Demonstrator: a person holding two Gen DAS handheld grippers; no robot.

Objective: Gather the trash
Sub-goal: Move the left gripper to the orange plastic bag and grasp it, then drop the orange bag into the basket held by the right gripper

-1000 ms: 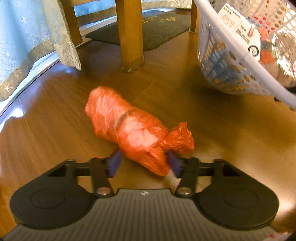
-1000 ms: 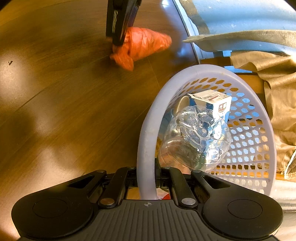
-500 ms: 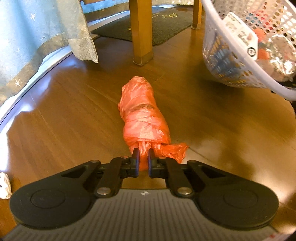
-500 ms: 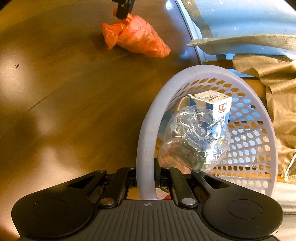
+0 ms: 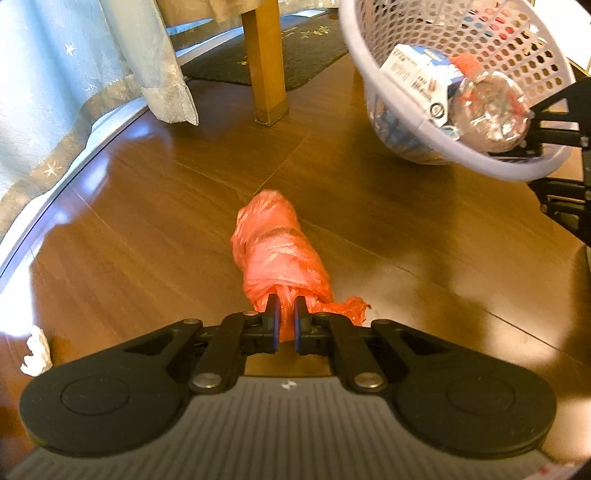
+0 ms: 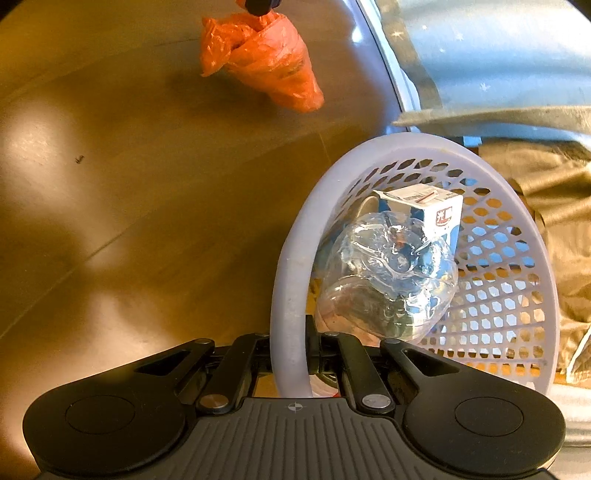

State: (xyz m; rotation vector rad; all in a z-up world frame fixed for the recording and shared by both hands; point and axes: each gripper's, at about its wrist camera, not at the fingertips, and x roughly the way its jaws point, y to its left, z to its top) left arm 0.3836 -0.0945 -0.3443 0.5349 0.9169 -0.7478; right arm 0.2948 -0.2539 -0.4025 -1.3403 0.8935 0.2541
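Observation:
An orange plastic bag bundle (image 5: pixel 277 251) hangs from my left gripper (image 5: pixel 285 319), which is shut on its knotted end, above the wooden floor. In the right wrist view the same orange bag (image 6: pixel 269 62) dangles at the top, under the left gripper's tip (image 6: pixel 260 4). My right gripper (image 6: pixel 312 347) is shut on the rim of a white perforated basket (image 6: pixel 291 295), held tilted. The basket (image 5: pixel 436 125) holds a crushed clear plastic bottle (image 6: pixel 384 273) and a small white carton (image 6: pixel 436 210).
A wooden table leg (image 5: pixel 264 62) and a dark mat (image 5: pixel 306 48) lie ahead in the left wrist view, with a pale blue curtain (image 5: pixel 55 85) at left. A white crumpled tissue (image 5: pixel 37 350) lies on the floor at lower left. Beige cloth (image 6: pixel 546 206) lies beyond the basket.
My left gripper closed on the orange bag's knotted end and lifted it off the floor toward the basket. The basket and right gripper barely shifted.

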